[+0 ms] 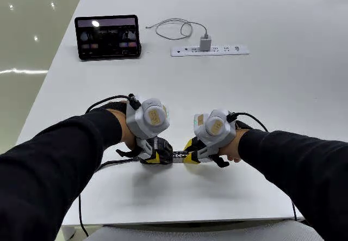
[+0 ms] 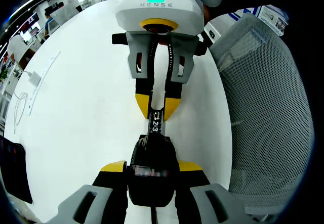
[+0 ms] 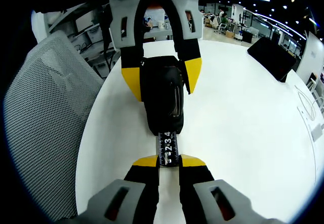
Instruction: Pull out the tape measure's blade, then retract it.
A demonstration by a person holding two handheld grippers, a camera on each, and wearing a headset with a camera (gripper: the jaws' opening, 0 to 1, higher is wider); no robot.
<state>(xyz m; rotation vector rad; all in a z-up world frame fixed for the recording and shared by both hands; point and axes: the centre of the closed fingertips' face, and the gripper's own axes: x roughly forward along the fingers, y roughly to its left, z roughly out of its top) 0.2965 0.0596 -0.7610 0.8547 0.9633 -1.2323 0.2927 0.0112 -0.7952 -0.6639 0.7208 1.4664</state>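
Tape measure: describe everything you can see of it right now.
The tape measure has a black, plastic-looking case, clamped by the left gripper between its yellow-tipped jaws over the white table. I cannot tell whether the case touches the table. A short stretch of its blade, black with white numerals, is pulled out and runs straight to the right gripper, which pinches its end.

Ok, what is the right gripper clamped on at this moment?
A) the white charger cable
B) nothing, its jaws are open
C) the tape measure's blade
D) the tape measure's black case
C: in the right gripper view the right gripper pinches the numbered blade between its yellow tips, while the left gripper holds the case.
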